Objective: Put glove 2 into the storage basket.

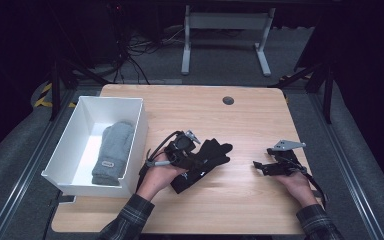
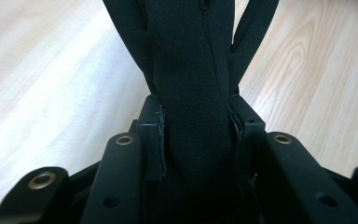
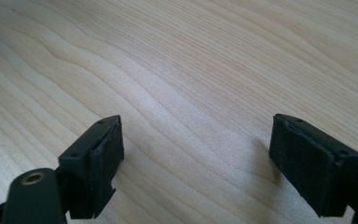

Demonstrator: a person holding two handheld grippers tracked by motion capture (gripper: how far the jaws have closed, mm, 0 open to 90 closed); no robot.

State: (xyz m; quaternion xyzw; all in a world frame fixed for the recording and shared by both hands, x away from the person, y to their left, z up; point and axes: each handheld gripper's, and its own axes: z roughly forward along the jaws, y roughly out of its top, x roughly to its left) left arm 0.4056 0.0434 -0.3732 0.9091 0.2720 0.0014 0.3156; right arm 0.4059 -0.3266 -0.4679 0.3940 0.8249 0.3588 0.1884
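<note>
1. At the centre of the high view, the left gripper point(image 1: 196, 156) clamps a black glove point(image 1: 205, 161) over the wooden table point(image 1: 240, 120). The left gripper view shows the fabric pinched tight between both pads, the glove point(image 2: 191, 93) running up out of the top of that frame.

2. The glove's long axis slants from lower left to upper right in the high view, its fingers fanning toward the frame's centre right and its cuff end hanging low beside the left hand point(image 1: 159, 176).

3. The white bin point(image 1: 132, 145) sits at the left of the high view, just beside the left hand, with a grey mitten point(image 1: 113, 152) already lying inside it, lengthwise along the bin.

4. The relation that counts: the bin lies to the left of the held glove, on the side opposite the way the glove's fingers point. Judged from this, the left hand is far the nearer to it, and any drop would mean swinging the glove leftward over the bin's near wall.

5. The right gripper point(image 1: 266, 167) rests low at the right of the high view, well apart from glove and bin. The right gripper view shows its jaws standing wide with only bare wood between the pads point(image 3: 98, 154).
</note>
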